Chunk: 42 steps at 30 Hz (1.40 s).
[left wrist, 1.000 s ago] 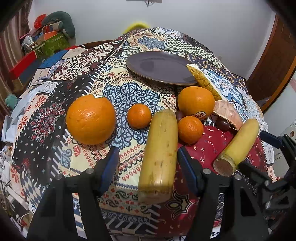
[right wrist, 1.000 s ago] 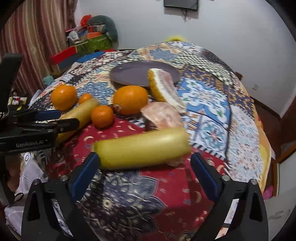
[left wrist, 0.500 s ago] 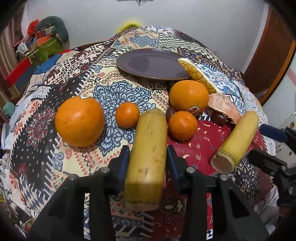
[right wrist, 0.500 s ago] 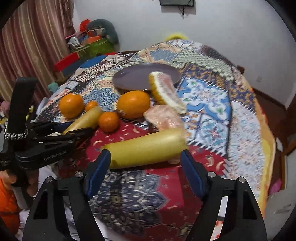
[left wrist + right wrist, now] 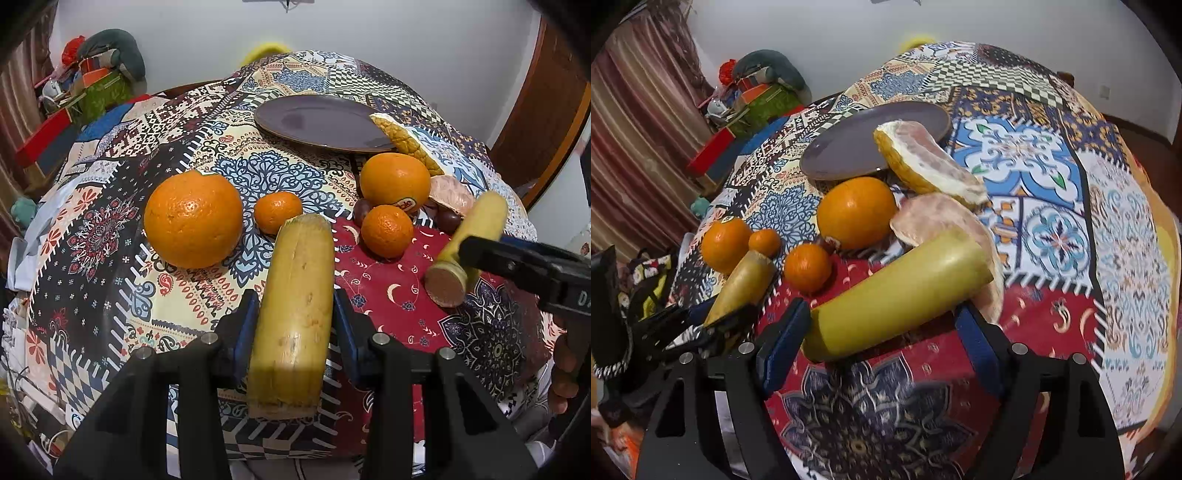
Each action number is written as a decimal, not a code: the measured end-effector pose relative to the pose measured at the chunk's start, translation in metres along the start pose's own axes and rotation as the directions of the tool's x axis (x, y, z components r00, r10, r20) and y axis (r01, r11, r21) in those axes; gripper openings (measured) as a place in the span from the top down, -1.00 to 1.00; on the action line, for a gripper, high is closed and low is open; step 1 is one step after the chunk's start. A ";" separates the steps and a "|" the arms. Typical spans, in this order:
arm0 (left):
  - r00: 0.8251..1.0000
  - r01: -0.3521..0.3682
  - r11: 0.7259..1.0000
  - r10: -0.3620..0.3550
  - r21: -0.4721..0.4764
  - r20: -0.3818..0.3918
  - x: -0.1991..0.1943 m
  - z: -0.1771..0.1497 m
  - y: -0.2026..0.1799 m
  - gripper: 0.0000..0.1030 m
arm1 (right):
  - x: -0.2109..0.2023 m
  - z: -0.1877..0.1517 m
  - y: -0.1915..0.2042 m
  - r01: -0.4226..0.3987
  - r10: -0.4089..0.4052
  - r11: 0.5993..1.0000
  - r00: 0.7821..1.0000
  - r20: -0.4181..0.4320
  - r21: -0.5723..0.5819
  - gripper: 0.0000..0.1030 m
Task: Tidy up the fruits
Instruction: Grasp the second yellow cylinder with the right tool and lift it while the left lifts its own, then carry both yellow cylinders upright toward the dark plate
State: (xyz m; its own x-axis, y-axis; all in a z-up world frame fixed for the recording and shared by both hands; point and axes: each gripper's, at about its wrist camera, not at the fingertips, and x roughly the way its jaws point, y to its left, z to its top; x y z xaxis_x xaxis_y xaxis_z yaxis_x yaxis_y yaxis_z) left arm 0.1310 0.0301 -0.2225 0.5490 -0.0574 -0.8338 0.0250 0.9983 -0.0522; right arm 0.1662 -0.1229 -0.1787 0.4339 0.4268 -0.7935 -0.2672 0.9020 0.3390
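Note:
My left gripper (image 5: pixel 293 299) is shut on a yellow cane piece (image 5: pixel 295 314), its blue pads pressing both sides near the cut end. A second cane piece (image 5: pixel 901 288) lies slantwise on the patterned cloth between the jaws of my right gripper (image 5: pixel 882 312). Those jaws are opening and do not clamp it. A large orange (image 5: pixel 192 218), a stickered orange (image 5: pixel 393 181) and two mandarins (image 5: pixel 277 212) (image 5: pixel 386 230) sit beyond the canes. A dark plate (image 5: pixel 317 122) lies farther back with nothing on it.
A pomelo wedge (image 5: pixel 931 162) leans on the plate's rim, and a peeled pomelo segment (image 5: pixel 931 218) touches the second cane's far end. Two dark small fruits (image 5: pixel 360 210) (image 5: pixel 447 219) lie among the oranges. Boxes and bags (image 5: pixel 757 99) are piled at the back left. The table edge runs close below both grippers.
The left jaws closed onto their cane piece and stayed there. The right gripper narrowed around its piece, then rolled, so that piece now sits more slanted between the jaws.

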 end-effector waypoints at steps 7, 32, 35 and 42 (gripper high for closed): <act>1.000 0.003 1.000 -0.003 -0.003 -0.001 0.000 0.000 -0.001 0.20 | 0.011 0.008 0.003 0.017 -0.017 1.000 1.000 0.005 0.011 -0.60; 1.000 -0.016 1.000 0.016 0.010 0.010 -0.005 0.007 0.002 0.17 | -0.009 0.018 0.014 -0.056 0.066 0.977 0.997 0.041 -0.204 0.14; 1.000 0.003 1.000 -0.003 0.001 0.021 -0.007 0.012 0.005 0.17 | -0.008 0.020 0.019 -0.063 0.078 0.976 0.995 0.062 -0.210 0.22; 0.999 0.045 0.999 -0.045 0.013 -0.002 0.001 0.024 0.005 0.19 | -0.011 0.026 0.019 -0.097 0.116 0.977 0.989 0.091 -0.190 0.32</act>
State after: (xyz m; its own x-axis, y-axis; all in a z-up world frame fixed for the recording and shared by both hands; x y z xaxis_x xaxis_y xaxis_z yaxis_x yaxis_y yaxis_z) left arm 0.1517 0.0357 -0.2108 0.5455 -0.1019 -0.8319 0.0604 0.9948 -0.0823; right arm 0.1786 -0.1089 -0.1501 0.4762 0.5328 -0.6995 -0.4669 0.8273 0.3123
